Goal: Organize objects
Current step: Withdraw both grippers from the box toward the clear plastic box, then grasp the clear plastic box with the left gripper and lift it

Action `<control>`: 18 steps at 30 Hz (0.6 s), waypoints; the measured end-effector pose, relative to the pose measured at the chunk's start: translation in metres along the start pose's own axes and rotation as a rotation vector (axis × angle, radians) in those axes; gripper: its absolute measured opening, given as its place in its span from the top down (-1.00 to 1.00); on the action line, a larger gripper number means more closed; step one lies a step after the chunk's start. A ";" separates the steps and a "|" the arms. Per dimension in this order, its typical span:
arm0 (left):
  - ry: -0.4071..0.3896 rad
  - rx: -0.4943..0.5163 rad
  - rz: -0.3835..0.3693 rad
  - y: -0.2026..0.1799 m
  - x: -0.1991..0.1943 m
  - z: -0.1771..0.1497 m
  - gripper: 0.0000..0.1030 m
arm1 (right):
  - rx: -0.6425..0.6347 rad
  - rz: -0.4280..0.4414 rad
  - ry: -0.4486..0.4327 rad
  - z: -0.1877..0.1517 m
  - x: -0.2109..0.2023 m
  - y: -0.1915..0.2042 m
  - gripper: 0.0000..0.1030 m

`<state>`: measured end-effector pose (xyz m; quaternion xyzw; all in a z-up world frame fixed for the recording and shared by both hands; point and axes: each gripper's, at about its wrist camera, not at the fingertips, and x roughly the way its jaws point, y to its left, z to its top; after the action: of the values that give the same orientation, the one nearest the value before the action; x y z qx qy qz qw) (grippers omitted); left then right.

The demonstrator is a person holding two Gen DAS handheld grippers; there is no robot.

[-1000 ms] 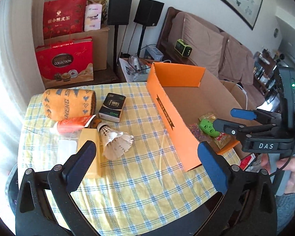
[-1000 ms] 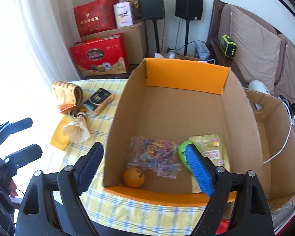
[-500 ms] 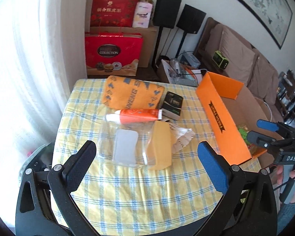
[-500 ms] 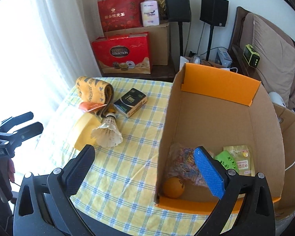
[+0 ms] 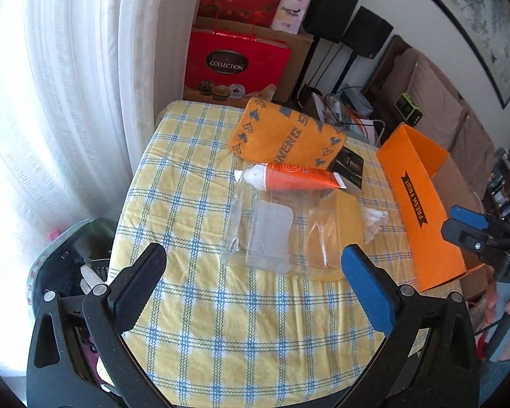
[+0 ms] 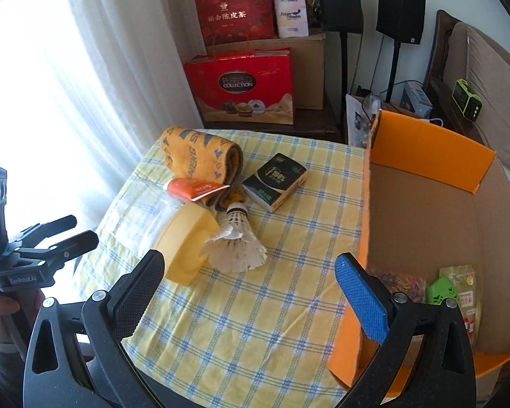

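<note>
Both grippers, left [image 5: 253, 273] and right [image 6: 250, 280], jaws apart and empty; right closing slightly. Shuttlecock [image 6: 236, 239], sponge [image 6: 185, 238], tube [image 6: 193, 188], towel [image 6: 200, 154] lie clustered on worktop [image 6: 241, 323], beside cardboard box [image 6: 435, 210]. Risk: jaws crushing shuttlecock feathers.

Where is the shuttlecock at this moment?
In the right wrist view the shuttlecock lies on the checked tablecloth, left of the orange box, touching the yellow sponge and just in front of the rolled towel.
</note>
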<state>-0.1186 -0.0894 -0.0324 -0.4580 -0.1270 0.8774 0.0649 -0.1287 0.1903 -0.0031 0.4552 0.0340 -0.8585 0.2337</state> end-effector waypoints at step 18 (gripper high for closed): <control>0.048 -0.043 -0.082 0.009 0.038 0.012 -0.43 | 0.072 0.175 0.116 -0.012 0.070 0.037 0.03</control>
<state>-0.1501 -0.0910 -0.0581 -0.4746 -0.1629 0.8599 0.0937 -0.1367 0.1349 -0.0599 0.5136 -0.0232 -0.8077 0.2887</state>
